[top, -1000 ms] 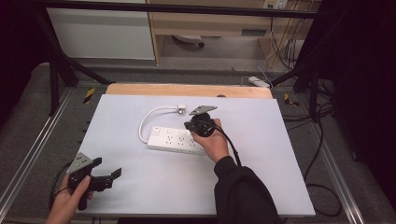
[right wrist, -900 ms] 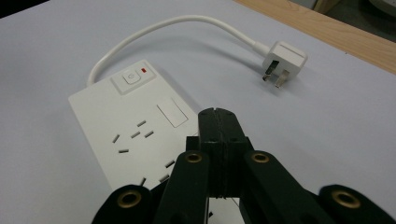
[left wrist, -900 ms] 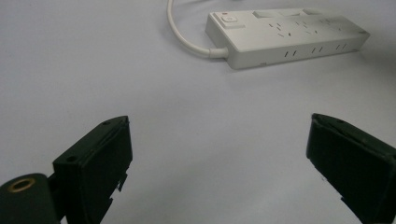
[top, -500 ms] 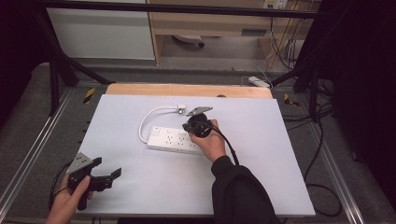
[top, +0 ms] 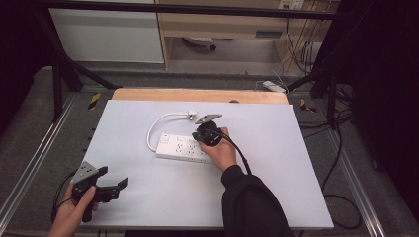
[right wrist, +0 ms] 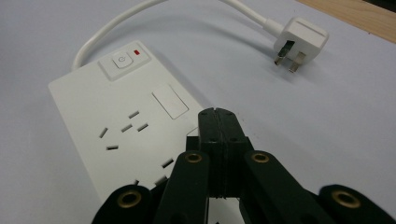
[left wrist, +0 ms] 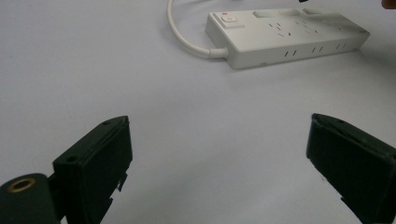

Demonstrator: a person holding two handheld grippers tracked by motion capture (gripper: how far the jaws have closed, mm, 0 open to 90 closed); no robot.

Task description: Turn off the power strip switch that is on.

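White power strip (top: 184, 148) at frame centre on table (top: 276, 187). Right gripper (right wrist: 217, 116) jaws together, tips over strip near switch (right wrist: 121, 61); press straight down, gently. Left gripper (top: 112, 186) jaws apart, idle lower left.

hidden: power strip (right wrist: 116, 126) near end behind right gripper (right wrist: 217, 116) | cut off: power strip's far corner, left gripper view | contact: cannot tell
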